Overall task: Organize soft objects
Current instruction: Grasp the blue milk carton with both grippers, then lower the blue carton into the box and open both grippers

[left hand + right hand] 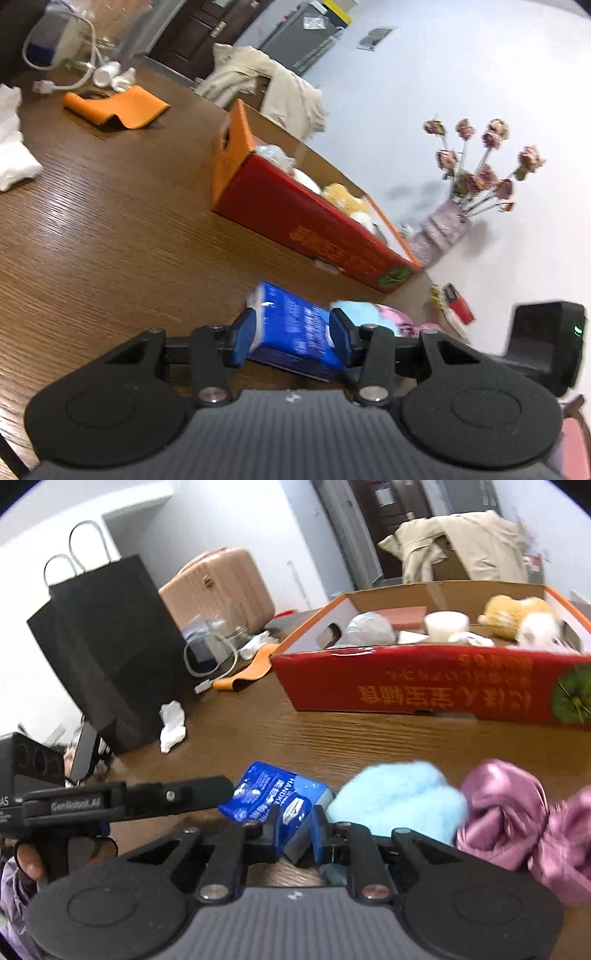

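A blue tissue pack [291, 328] lies on the brown table, held from two sides. My left gripper [291, 334] is shut on the blue tissue pack across its width. My right gripper [295, 830] is shut on one end of the same pack [273, 801]. The left gripper's finger [177, 797] shows from the side in the right wrist view. A light blue fluffy item [399, 801] and a pink satin cloth [517, 819] lie just right of the pack; both show in the left wrist view, the blue one [365, 310] beside the pink one [395, 319].
An open red cardboard box [424, 686] with a yellow plush toy [513, 613], a cup and a bag stands behind. A black paper bag [110, 646], white tissue [171, 725], orange cloth [118, 107], cable, and a vase of roses [476, 177] stand around the table.
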A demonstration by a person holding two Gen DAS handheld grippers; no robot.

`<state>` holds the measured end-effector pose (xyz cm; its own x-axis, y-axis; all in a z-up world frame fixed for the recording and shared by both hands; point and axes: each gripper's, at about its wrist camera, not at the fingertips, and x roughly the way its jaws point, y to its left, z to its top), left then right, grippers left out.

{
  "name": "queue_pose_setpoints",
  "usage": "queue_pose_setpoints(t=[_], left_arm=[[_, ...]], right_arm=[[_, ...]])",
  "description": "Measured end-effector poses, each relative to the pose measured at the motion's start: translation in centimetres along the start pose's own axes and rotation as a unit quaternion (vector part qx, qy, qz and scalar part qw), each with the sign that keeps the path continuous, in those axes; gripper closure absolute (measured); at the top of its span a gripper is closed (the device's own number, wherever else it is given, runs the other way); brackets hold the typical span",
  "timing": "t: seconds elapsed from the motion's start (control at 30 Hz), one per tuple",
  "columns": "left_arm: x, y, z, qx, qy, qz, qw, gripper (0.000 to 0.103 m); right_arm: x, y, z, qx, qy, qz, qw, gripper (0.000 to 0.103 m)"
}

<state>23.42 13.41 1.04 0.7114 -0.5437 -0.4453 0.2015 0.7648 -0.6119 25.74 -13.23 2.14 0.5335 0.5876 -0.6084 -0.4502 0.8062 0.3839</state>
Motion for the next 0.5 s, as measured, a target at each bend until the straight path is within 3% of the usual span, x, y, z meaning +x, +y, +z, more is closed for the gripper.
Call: queue_pose_setpoints(t=[0.07, 0.3, 0.37, 0.43, 0.5], left_arm=[[0.3, 0.1, 0.0, 0.002, 0.006, 0.013, 0.9999, 0.059], [0.8, 0.2, -0.1, -0.002, 0.005, 0.007, 1.0000, 0.059], [0.8, 0.3, -0.1, -0.005, 0.007, 0.008, 0.9999, 0.063], [0.6, 0.0, 0.0, 0.004, 0.001, 0.011, 0.9999, 0.075], [0.0, -0.7, 0.5, 0.012, -0.014, 0.000, 0.9998, 0.078]], right_arm=[[0.0, -0.2, -0.1, 0.015, -0.009, 0.008, 1.000, 0.085], [1.1, -0.6, 0.2, 0.034, -0.025, 0.011, 0.999, 0.082], [1.4, -0.6, 0.2, 0.032, -0.025, 0.012, 0.999, 0.085], [1.1, -0.1, 0.2, 0.023, -0.028, 0.002, 0.999, 0.087], [0.1, 0.3, 0.4, 0.016, -0.044, -0.005, 0.999, 0.087]])
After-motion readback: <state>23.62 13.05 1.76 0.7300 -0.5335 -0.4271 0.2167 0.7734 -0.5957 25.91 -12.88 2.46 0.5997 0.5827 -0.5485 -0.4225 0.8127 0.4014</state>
